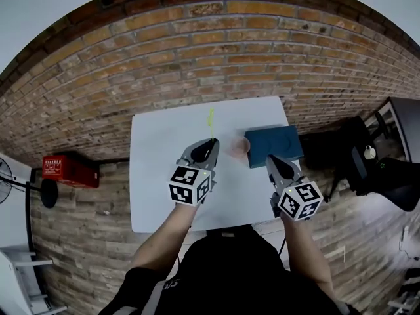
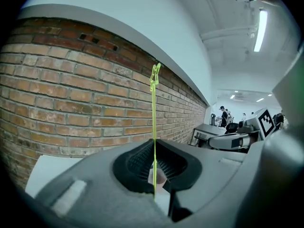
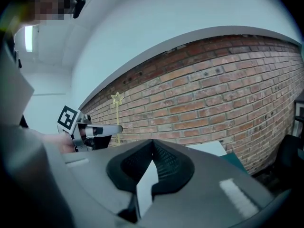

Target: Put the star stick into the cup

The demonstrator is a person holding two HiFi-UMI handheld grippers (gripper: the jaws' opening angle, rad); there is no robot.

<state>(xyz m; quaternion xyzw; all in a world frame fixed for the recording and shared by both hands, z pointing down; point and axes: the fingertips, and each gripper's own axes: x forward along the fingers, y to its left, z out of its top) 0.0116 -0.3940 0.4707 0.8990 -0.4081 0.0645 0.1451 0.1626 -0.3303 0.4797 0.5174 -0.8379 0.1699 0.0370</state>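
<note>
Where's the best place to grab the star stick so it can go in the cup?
Low on the thin shaft, squeezed from its two sides, just as the left gripper holds the star stick now. The stick stands upright with the star on top, and a short end shows below the jaws. That end can probably be lowered into the pink cup from above.

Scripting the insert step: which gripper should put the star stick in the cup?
Left. The left gripper is shut on the star stick, and the cup sits on the table close beside its tips. The right gripper holds nothing.
</note>
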